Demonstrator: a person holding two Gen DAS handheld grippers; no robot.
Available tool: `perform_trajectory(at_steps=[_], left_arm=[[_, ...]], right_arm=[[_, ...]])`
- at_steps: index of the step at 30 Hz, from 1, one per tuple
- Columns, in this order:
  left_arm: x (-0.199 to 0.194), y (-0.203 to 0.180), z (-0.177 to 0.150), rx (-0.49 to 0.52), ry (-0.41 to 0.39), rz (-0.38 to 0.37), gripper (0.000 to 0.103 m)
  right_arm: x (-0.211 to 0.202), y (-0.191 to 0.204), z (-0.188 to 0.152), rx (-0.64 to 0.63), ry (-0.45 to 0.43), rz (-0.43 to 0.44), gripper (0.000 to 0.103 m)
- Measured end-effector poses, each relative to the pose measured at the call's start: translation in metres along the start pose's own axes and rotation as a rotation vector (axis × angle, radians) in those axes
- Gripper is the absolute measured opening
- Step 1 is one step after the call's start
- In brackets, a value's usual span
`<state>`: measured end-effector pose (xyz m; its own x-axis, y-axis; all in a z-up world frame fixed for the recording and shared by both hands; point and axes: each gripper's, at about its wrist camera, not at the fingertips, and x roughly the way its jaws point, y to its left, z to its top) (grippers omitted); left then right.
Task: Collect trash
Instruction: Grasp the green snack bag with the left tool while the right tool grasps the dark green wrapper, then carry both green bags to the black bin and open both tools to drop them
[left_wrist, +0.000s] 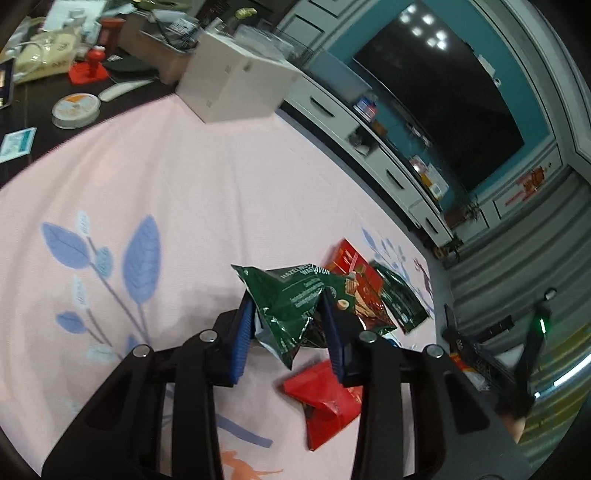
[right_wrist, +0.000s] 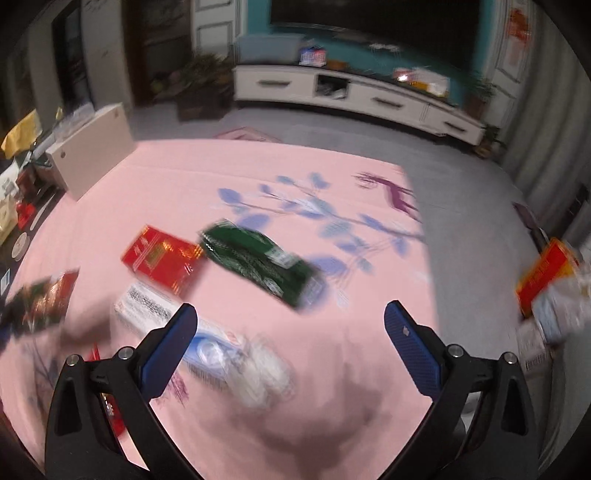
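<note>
Here the left gripper (left_wrist: 288, 325) has its blue pads pinched on a crumpled green wafer wrapper (left_wrist: 284, 306), which stands up between them, clear of the cloth. Just beyond that wrapper lie a red packet (left_wrist: 351, 266) and a second green wrapper (left_wrist: 400, 299), the two overlapping at their edges; nearer the camera, under the right-hand finger, sits a folded red wrapper (left_wrist: 325, 402).

The right gripper (right_wrist: 290, 325) has its fingers spread wide with nothing between them. Below its left finger lies a white and blue wrapper (right_wrist: 221, 354), blurred, with a white barcode-printed piece (right_wrist: 144, 306) touching it. Farther out on the cloth are the red packet (right_wrist: 162, 258) and the green wrapper (right_wrist: 258, 262), side by side and nearly touching. At the far right edge a red and yellow carton (right_wrist: 543, 277) shows, too blurred to read.

All of this rests on a pink cloth with blue leaf prints (left_wrist: 147, 177). A white box (left_wrist: 236, 85) stands at the cloth's far edge, beside a dark tabletop cluttered with small things (left_wrist: 37, 92). Across the grey floor a long white TV cabinet (right_wrist: 351, 92) runs under a dark screen (left_wrist: 443, 103) on a teal wall, with potted plants (right_wrist: 203, 85) at its end.
</note>
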<state>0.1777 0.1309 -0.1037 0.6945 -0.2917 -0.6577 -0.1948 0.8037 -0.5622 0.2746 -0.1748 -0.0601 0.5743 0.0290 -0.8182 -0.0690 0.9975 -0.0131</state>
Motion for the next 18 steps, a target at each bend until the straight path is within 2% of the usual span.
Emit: perform_trajectory(at_steps=[3, 5, 8, 9, 12, 14, 15, 18], left_arm=[[0.001, 0.004, 0.003, -0.014, 0.011, -0.002, 0.036], [0.001, 0.007, 0.005, -0.028, 0.017, -0.014, 0.037], [-0.002, 0.011, 0.008, -0.042, 0.012, -0.023, 0.037], [-0.003, 0.012, 0.008, -0.043, 0.013, -0.027, 0.037], [-0.003, 0.014, 0.009, -0.052, 0.019, -0.037, 0.037], [-0.004, 0.013, 0.009, -0.047, 0.022, -0.04, 0.037], [-0.004, 0.012, 0.009, -0.044, 0.022, -0.043, 0.037], [-0.005, 0.008, 0.007, -0.038, 0.026, -0.059, 0.037]], right_arm=[[0.044, 0.009, 0.032, 0.021, 0.08, 0.052, 0.086], [0.065, 0.014, 0.041, 0.022, 0.121, 0.053, 0.08], [0.092, 0.019, 0.043, 0.001, 0.189, 0.036, 0.069], [0.1, 0.021, 0.04, -0.014, 0.218, 0.03, 0.063], [0.1, 0.022, 0.035, -0.01, 0.202, 0.038, 0.056], [0.097, 0.02, 0.032, 0.02, 0.205, 0.079, 0.042], [0.095, 0.019, 0.03, 0.028, 0.207, 0.089, 0.029], [0.083, 0.016, 0.021, 0.047, 0.205, 0.095, 0.024]])
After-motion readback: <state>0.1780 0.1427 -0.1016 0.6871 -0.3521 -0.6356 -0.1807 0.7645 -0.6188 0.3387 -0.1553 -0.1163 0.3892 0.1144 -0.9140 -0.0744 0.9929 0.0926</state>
